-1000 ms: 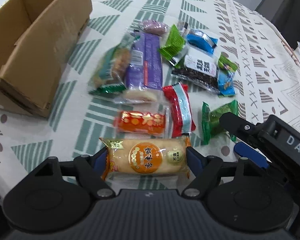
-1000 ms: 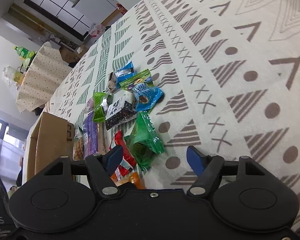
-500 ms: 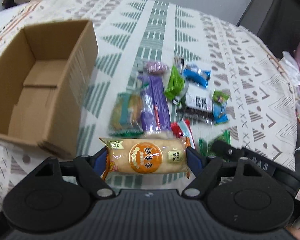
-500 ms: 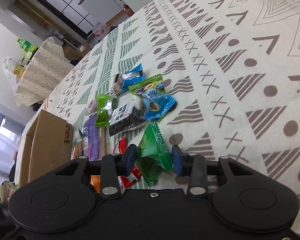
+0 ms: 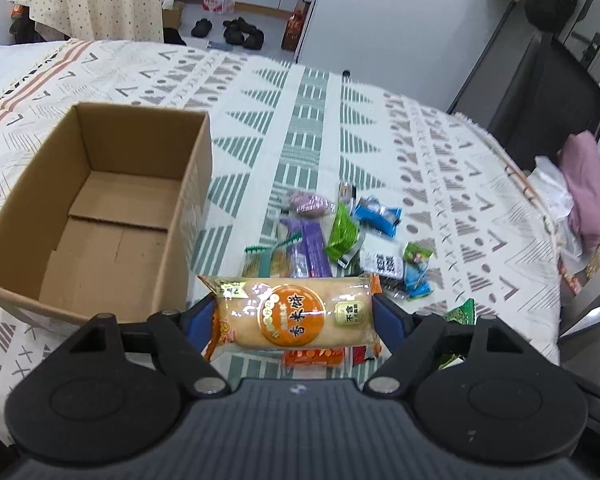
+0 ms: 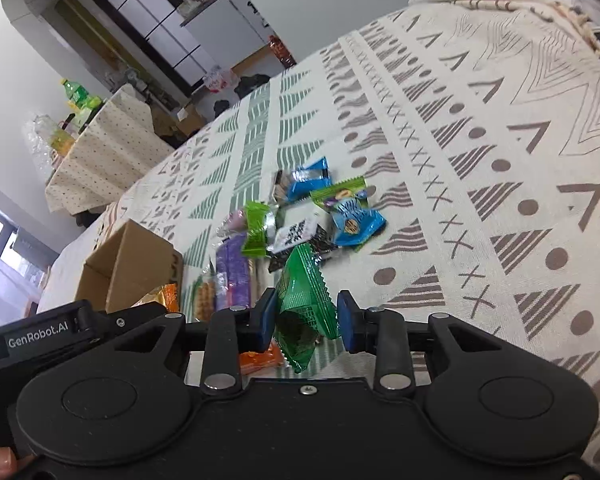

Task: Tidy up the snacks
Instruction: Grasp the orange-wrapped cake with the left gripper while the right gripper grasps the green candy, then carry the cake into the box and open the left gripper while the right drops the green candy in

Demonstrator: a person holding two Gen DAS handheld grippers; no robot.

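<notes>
Two grippers, each clamped on a snack above a patterned tablecloth (image 5: 380, 128). Left gripper (image 5: 292, 316): blue pads pressed against both ends of an orange-labelled rice cracker pack (image 5: 294, 312), held crosswise and lifted clear of the cloth. Right gripper (image 6: 306, 320): narrowed onto a dark green packet (image 6: 306, 304), pinched at its sides and tilted, its serrated top edge pointing away from the camera. To the left on the cloth, an open cardboard box (image 5: 100, 208), flaps down, nothing visible inside. Just right of the box, a loose heap of snacks: purple packet (image 5: 312, 248) lying lengthwise, a biscuit pack with green ends (image 5: 268, 260) just beside it, a lime-green packet (image 5: 342, 234), a blue packet (image 5: 378, 214) farther back, a black-and-white packet (image 5: 382, 264) and a small mauve sweet (image 5: 308, 202) at the far end. Below the held rice cracker pack, an orange packet (image 5: 314, 356) flat on the cloth, partly hidden. In the right wrist view, the same heap beyond the green packet, the box at far left, the left gripper's body low at the left edge. In the background, a dotted cloth over another table (image 6: 100, 152) with bottles on it.
</notes>
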